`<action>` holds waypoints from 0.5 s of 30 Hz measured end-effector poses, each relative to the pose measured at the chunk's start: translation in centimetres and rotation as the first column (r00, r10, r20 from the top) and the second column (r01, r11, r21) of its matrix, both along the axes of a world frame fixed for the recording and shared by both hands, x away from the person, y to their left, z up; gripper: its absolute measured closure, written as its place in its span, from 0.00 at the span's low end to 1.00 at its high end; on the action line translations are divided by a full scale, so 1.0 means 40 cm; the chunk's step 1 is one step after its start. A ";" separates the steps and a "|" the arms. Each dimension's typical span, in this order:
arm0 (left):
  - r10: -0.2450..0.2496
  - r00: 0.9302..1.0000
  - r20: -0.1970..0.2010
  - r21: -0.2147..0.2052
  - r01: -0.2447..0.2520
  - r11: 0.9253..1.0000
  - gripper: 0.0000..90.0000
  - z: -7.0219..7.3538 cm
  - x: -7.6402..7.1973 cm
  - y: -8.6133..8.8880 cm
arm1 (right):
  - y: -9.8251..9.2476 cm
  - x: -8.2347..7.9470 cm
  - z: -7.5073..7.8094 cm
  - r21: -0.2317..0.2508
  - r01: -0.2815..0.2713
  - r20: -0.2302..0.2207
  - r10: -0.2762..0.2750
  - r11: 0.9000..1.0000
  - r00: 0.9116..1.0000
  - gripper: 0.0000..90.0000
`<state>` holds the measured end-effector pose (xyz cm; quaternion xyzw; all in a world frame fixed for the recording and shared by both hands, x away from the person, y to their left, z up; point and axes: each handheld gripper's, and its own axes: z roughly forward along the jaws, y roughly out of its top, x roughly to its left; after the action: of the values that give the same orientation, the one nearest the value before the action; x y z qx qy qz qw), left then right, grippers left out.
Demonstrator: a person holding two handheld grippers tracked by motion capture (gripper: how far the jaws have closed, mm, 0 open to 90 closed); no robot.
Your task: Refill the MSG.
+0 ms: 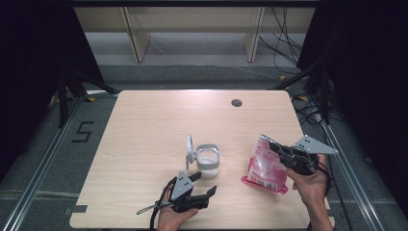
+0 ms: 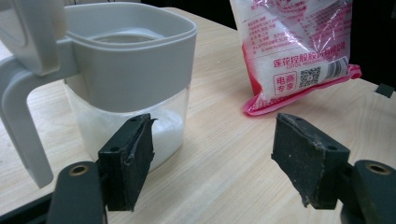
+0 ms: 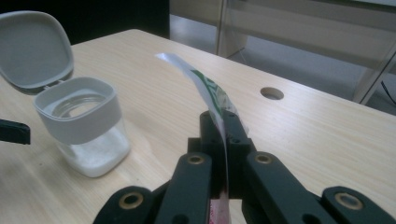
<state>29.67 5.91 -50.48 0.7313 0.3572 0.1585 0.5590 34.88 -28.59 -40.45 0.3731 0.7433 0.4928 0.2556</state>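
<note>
Refill step, by my read: right gripper (image 1: 275, 146) has its jaws clamped on the top edge of the pink-and-clear bag (image 1: 265, 167), lower right of the high view. Left gripper (image 1: 204, 184) gapes empty beside the lidded jar (image 1: 208, 160), lid flipped up, white granules low inside. Next: steady jar, tilt bag over it.

Lab recording rig: bare wooden bench (image 1: 144, 130) with cable hole (image 1: 236, 102), black curtains (image 1: 29, 57) at both sides, floor rails (image 1: 43, 163), loose cables (image 1: 284, 43), taped floor number (image 1: 82, 131).
</note>
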 end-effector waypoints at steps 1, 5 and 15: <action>0.000 1.000 -0.002 0.000 0.000 1.000 0.32 0.000 0.000 0.000 | -0.005 0.004 -0.001 -0.012 0.000 0.006 0.000 1.000 1.000 1.00; -0.005 1.000 0.001 0.000 0.005 1.000 0.32 0.000 0.001 -0.001 | -0.008 0.005 -0.007 -0.022 0.021 -0.013 -0.022 1.000 1.000 1.00; -0.011 1.000 0.011 0.004 0.011 1.000 0.31 0.003 0.000 0.010 | -0.010 0.014 -0.035 -0.077 0.064 -0.037 -0.067 0.995 0.997 1.00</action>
<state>29.67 6.33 -50.38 0.7334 0.3498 0.1600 0.5605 35.43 -28.97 -41.87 0.3970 0.7539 0.4480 0.2708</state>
